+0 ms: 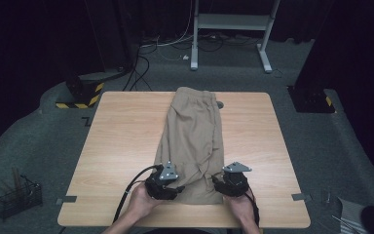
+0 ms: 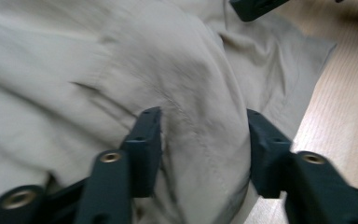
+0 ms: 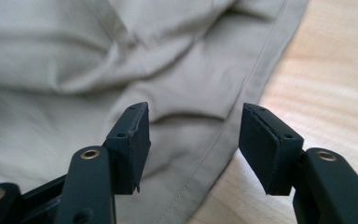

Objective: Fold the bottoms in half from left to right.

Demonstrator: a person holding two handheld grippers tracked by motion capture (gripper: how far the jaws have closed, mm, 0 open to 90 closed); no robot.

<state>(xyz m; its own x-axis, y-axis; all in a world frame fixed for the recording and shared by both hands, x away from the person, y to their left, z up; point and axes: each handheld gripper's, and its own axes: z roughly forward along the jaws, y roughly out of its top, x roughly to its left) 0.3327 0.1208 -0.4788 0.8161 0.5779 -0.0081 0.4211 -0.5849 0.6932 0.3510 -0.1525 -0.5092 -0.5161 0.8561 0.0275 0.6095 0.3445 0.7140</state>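
Observation:
Beige shorts (image 1: 195, 136) lie lengthwise down the middle of the wooden table (image 1: 121, 146), with the waistband at the far edge. My left gripper (image 1: 171, 181) rests on the near left corner of the cloth. In the left gripper view its jaws (image 2: 203, 135) stand apart, with a raised fold of the shorts (image 2: 168, 70) between them. My right gripper (image 1: 231, 178) is at the near right corner. Its jaws (image 3: 193, 140) are open over the stitched side hem of the shorts (image 3: 74, 60), beside bare wood (image 3: 317, 70).
A jaw of the right gripper (image 2: 256, 7) shows at the top of the left gripper view. On the floor to the left stands a wire basket (image 1: 17, 197). Cables and a white frame (image 1: 231, 29) lie beyond the far edge. Bare wood flanks the shorts.

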